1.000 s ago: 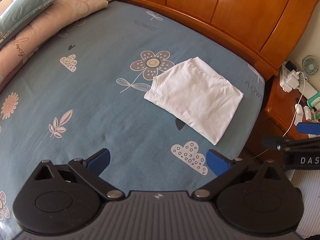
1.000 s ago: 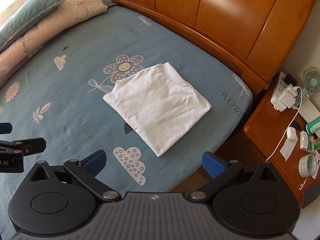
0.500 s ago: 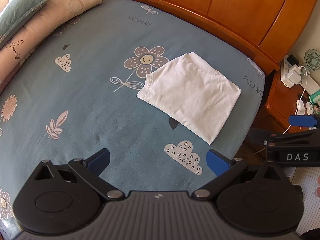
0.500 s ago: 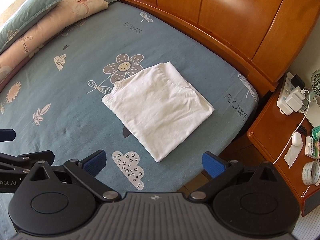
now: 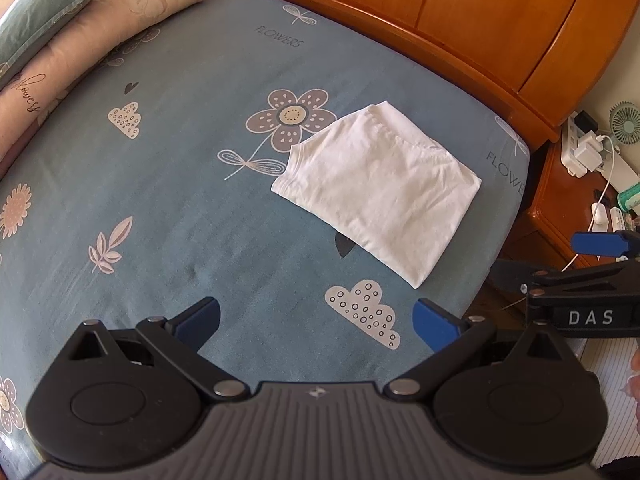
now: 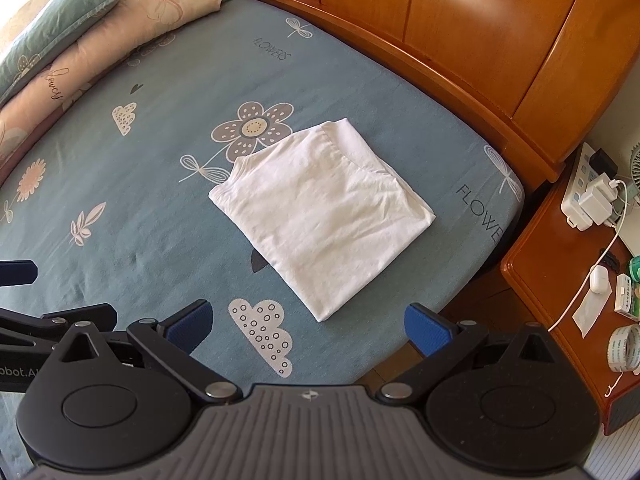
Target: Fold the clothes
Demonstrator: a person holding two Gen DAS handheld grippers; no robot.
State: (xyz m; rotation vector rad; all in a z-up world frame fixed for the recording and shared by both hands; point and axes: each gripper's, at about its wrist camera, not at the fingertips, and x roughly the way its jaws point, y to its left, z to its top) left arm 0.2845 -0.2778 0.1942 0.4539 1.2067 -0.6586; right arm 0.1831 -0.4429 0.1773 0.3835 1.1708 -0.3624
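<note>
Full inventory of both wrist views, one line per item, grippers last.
Folded white cotton garment: 1, white, flat on the bed near the corner by the nightstand.
Teal patterned bedsheet: 1, teal with flowers and clouds, covers the bed.
Pillows: 2, teal and pink, far left.
Wooden headboard: 1, orange-brown, behind the bed.
Wooden nightstand: 1, orange-brown, right of the bed.
White power strip: 1, on the nightstand.
Tape roll: 1, whitish, nightstand front.
Left gripper: open, empty.
Right gripper: open, empty.

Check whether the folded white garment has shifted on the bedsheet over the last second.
No. The folded white garment still lies with its left edge over the printed flower and its near corner beside the cloud print; only the cameras moved.
</note>
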